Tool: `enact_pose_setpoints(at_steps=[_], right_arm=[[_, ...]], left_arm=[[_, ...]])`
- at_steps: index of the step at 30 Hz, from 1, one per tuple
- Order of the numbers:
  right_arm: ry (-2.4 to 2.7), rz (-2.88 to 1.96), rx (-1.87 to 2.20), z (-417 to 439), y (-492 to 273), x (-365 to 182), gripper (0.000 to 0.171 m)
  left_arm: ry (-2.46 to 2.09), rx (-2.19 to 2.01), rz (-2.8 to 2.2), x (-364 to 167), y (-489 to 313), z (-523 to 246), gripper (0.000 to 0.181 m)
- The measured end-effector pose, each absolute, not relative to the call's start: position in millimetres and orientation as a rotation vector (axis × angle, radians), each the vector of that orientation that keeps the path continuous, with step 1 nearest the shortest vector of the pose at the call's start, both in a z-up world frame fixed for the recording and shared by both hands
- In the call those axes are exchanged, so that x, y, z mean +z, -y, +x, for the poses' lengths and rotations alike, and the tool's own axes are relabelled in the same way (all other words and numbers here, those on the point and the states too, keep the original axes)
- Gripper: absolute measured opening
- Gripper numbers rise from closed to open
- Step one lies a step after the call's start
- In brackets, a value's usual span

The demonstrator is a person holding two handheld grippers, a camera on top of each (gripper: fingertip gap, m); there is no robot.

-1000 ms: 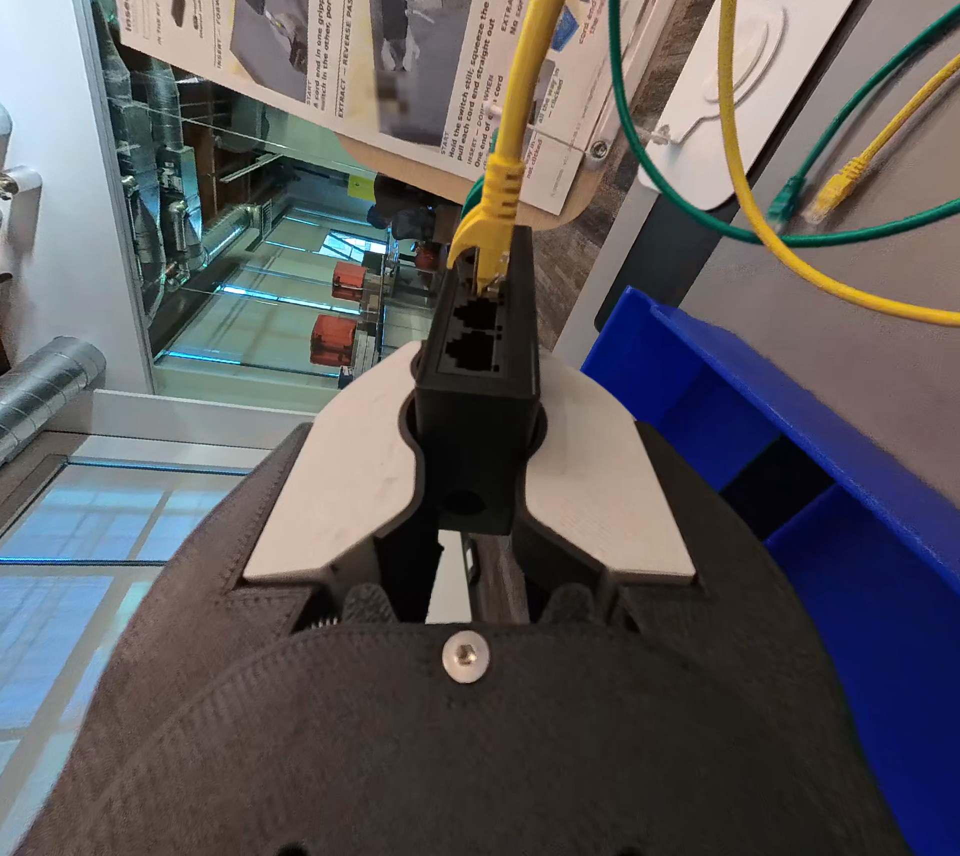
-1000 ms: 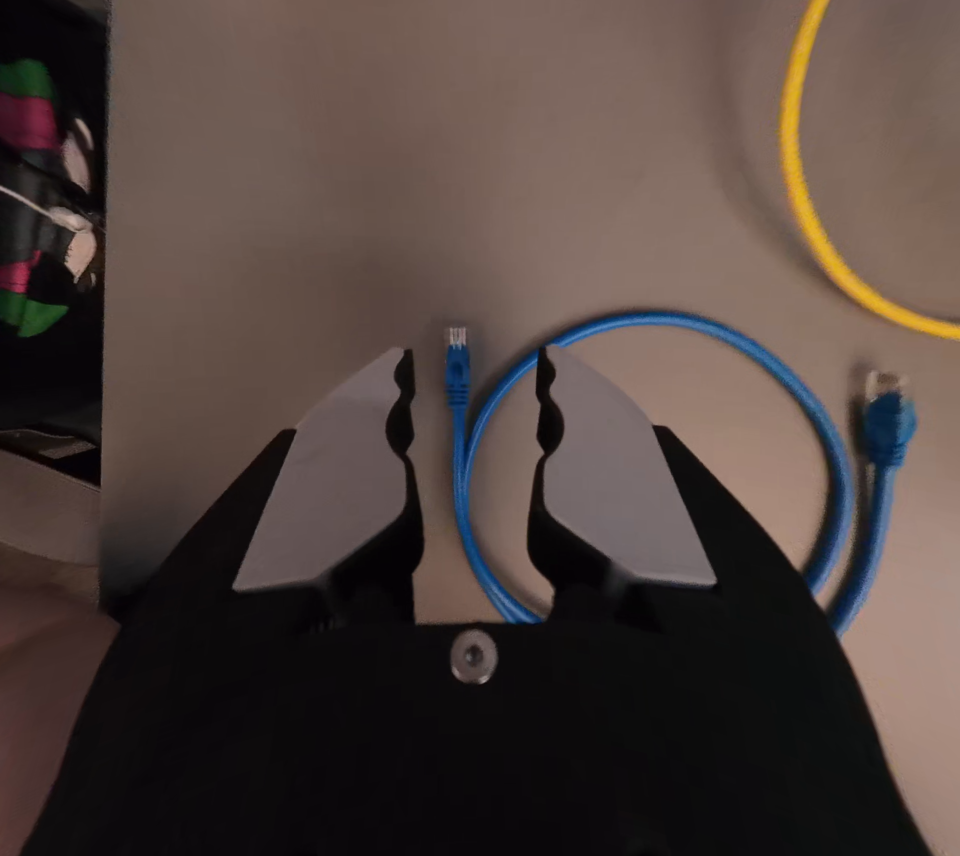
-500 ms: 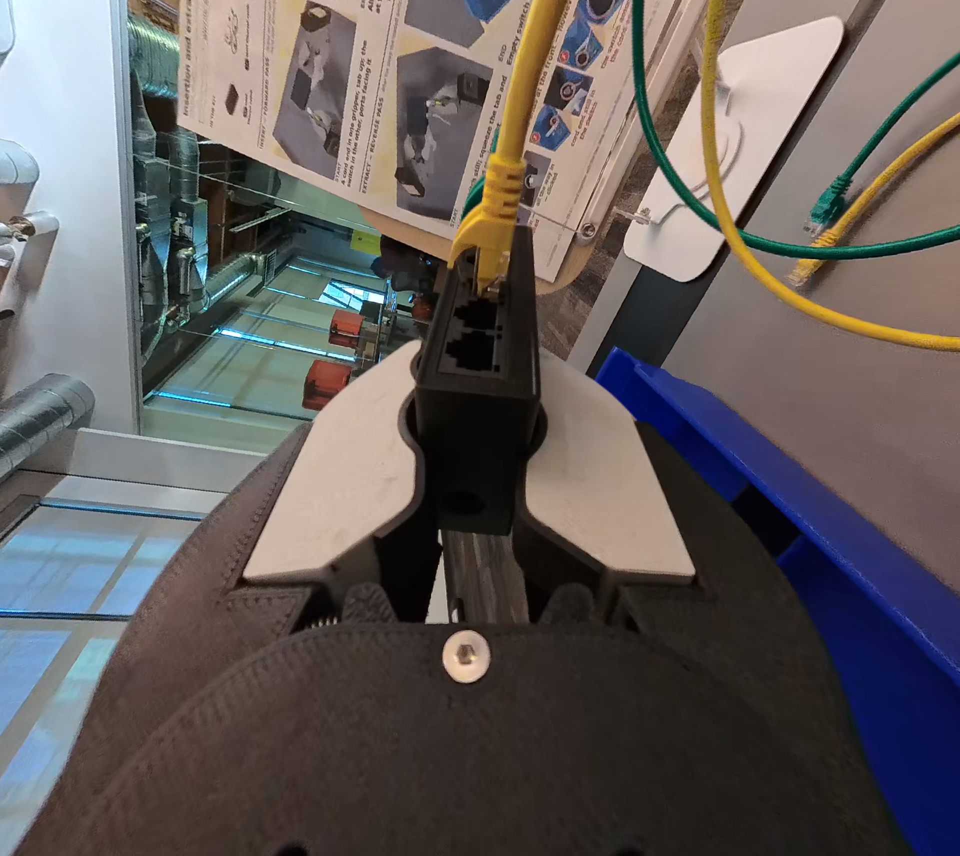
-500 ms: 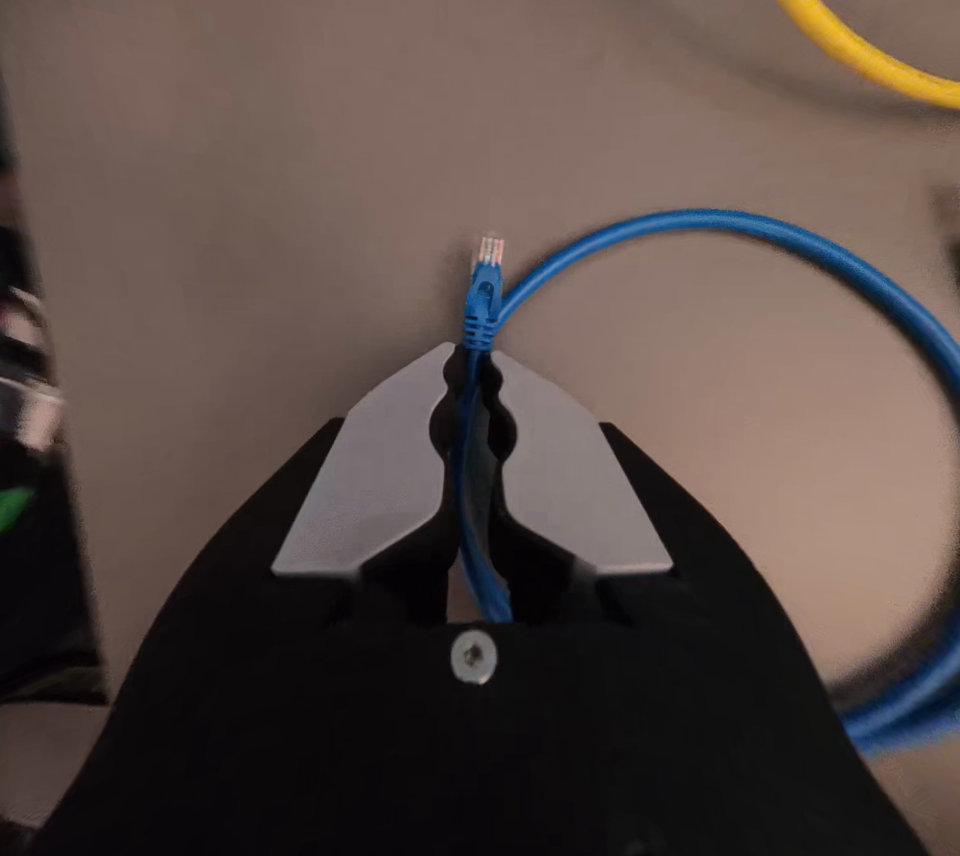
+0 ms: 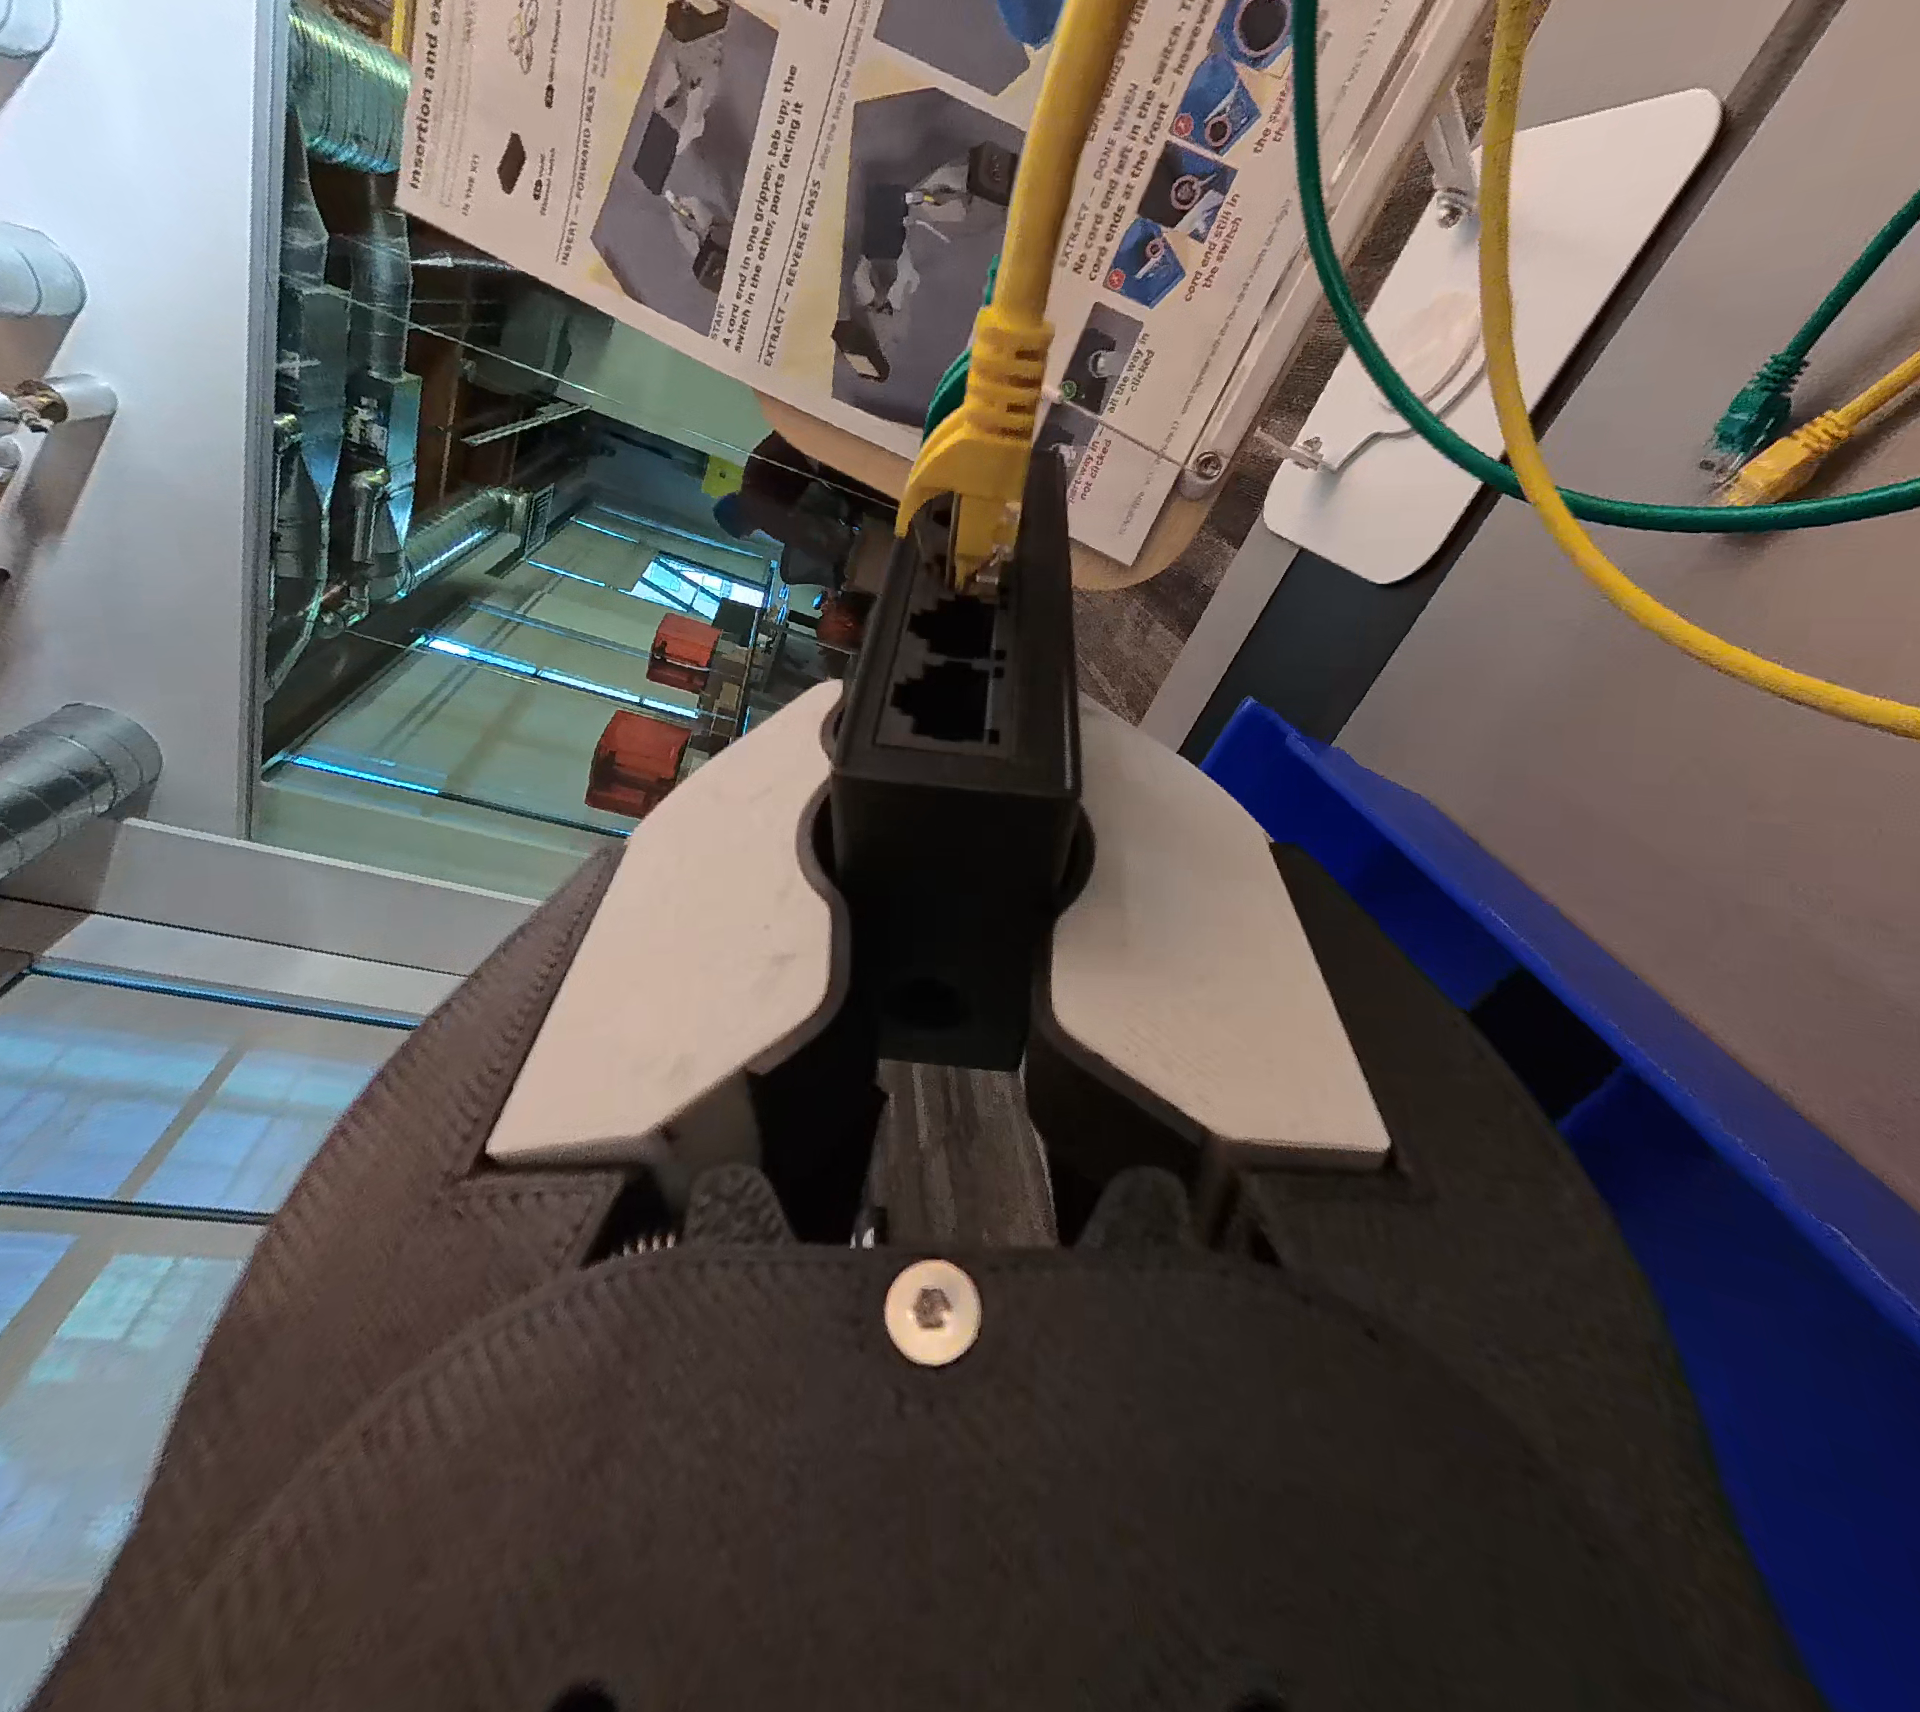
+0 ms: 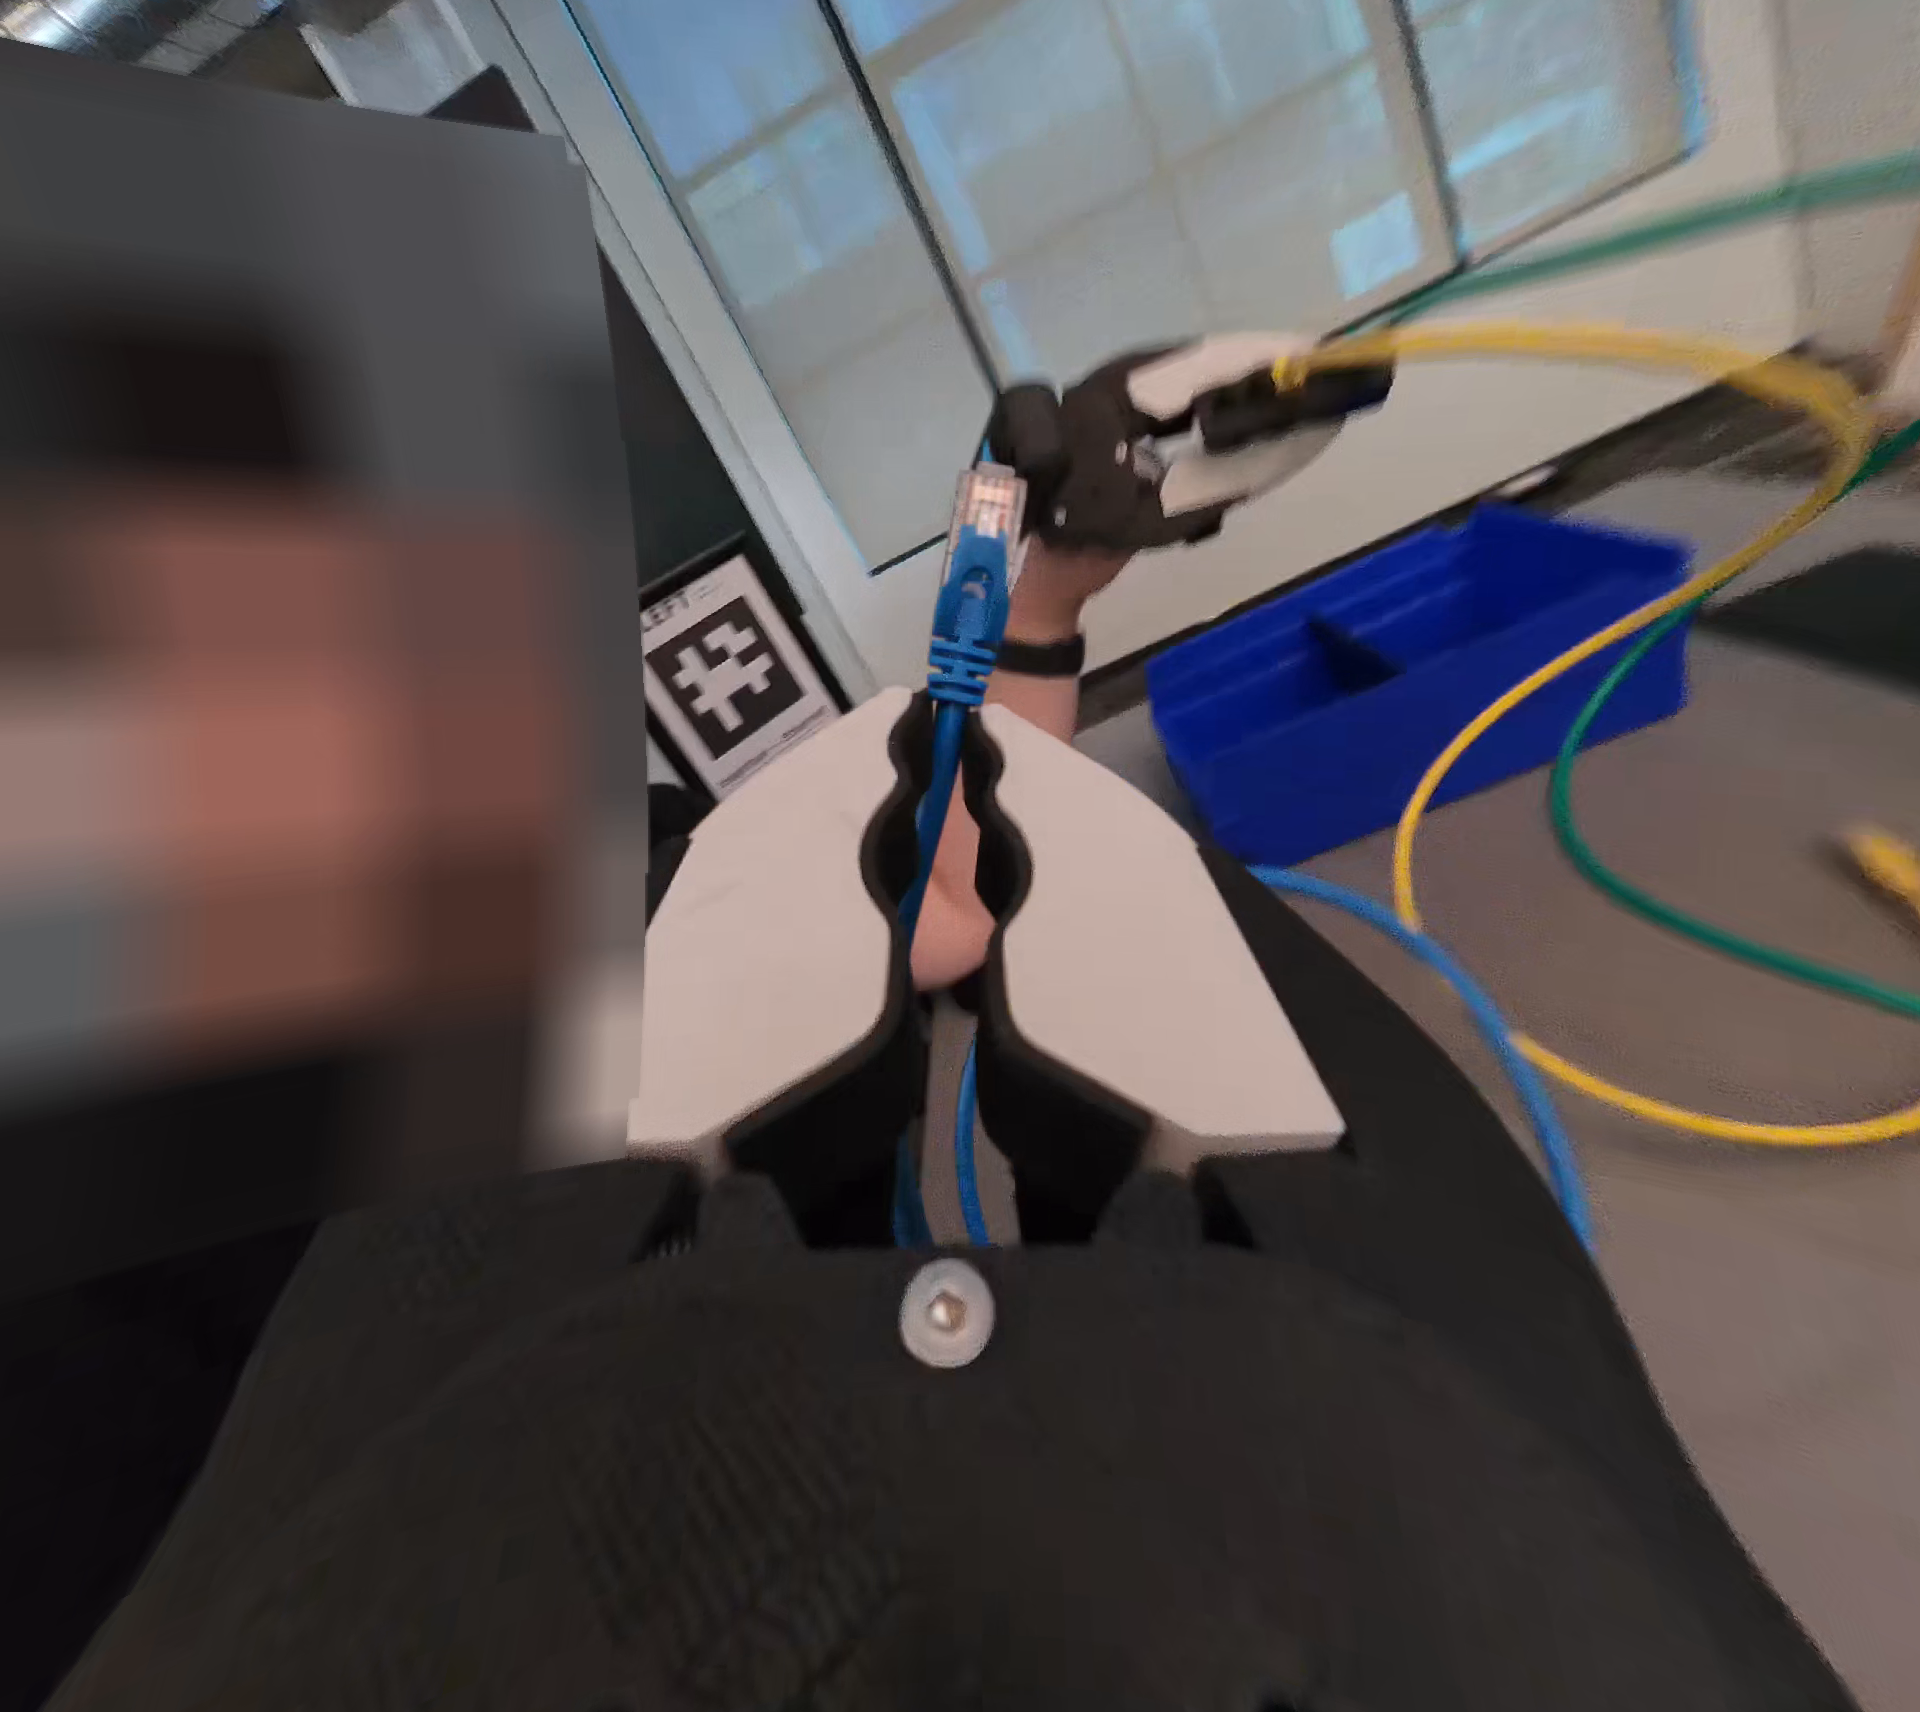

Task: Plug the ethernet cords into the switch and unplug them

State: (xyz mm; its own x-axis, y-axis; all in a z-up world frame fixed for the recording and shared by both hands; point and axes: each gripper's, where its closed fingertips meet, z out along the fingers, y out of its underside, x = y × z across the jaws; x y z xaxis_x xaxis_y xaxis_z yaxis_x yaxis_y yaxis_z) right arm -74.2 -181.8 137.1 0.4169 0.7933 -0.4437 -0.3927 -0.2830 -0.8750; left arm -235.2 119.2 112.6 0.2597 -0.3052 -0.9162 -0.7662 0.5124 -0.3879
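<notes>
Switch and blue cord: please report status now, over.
Left gripper shut on switch; yellow cord plugged in, two ports free. Right gripper shut on blue cord, plug up, clear of switch. Nothing in the way.

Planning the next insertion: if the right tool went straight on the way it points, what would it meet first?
Probably the left tool holding the switch: it lies just beyond the blue plug in the right tool. Depth is unclear.

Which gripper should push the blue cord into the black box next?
The right gripper: its fingers pinch the blue cord. The left gripper is busy gripping the switch, two ports empty.
</notes>
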Motion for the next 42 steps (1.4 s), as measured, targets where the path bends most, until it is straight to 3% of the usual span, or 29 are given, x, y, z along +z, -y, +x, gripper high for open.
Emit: enact_pose_setpoints(at_steps=[15, 21, 34, 42], right_arm=[[0.224, -1.435, 0.514, 75, 236, 315, 0.007], [0.158, -1.457, 0.415, 108, 242, 344, 0.007], [0.008, -1.602, 0.407, 155, 235, 283, 0.007], [-0.024, -2.071, 0.426, 167, 215, 128, 0.008]], left_arm=[[-1.335, 0.397, -1.042, 112, -116, -230, 0.032], [-1.34, 0.399, -1.043, 111, -115, -229, 0.032], [-1.34, 0.381, -1.045, 112, -113, -230, 0.032], [-1.343, 0.38, -1.035, 113, -110, -228, 0.031]])
